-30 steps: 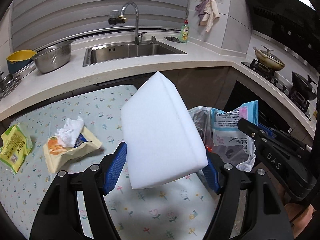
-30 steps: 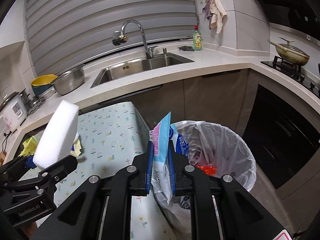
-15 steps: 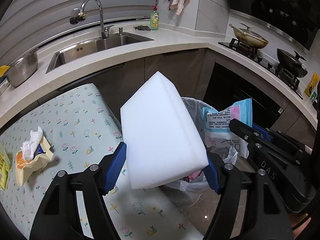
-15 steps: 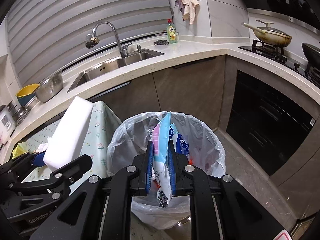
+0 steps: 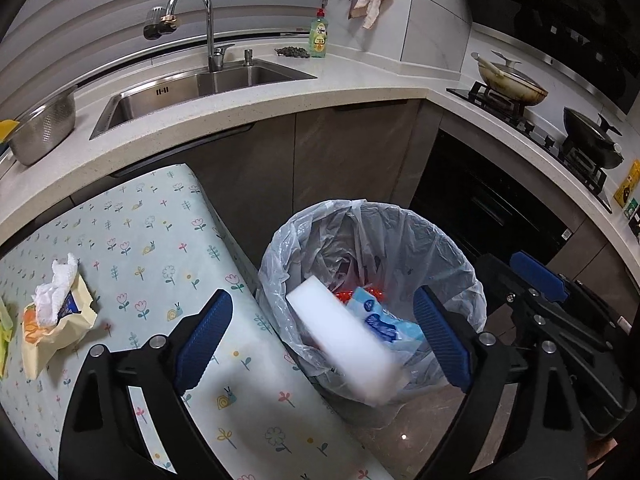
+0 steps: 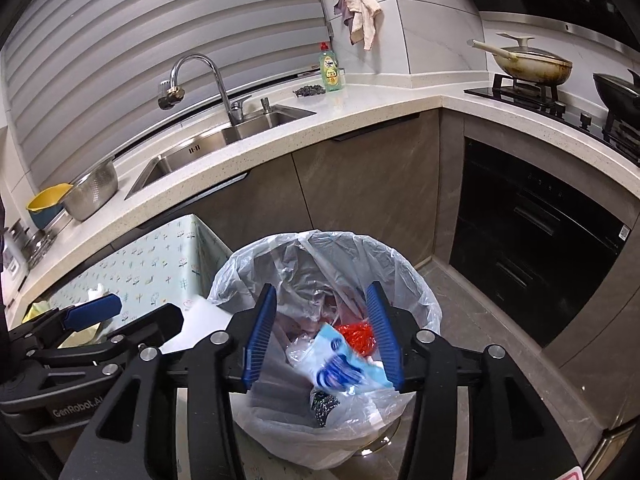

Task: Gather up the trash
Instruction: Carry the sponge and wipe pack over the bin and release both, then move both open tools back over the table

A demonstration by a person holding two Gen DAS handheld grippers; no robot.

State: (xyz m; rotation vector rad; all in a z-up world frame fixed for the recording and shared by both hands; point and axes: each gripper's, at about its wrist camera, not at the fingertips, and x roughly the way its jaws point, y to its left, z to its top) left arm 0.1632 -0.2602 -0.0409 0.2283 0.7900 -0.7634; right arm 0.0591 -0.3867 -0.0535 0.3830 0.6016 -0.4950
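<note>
Both tools' jaws were opening, nothing gripped: left tool (image 5: pixel 322 342) released the white foam block (image 5: pixel 344 340), light and squashy, into the plastic-lined bin (image 5: pixel 460 264); right tool (image 6: pixel 322 334) dropped the blue-white plastic wrapper (image 6: pixel 344 368).

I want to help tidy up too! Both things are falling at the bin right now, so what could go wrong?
1. The white foam block is dropping near the bin's table-side edge as the left gripper opens; it might catch the rim of the plastic-lined trash bin and bounce out.
2. The blue and white plastic packet, released by the opening right gripper, could snag on the loose liner.
3. The yellow wrapper with crumpled tissue on the table might be forgotten.
</note>
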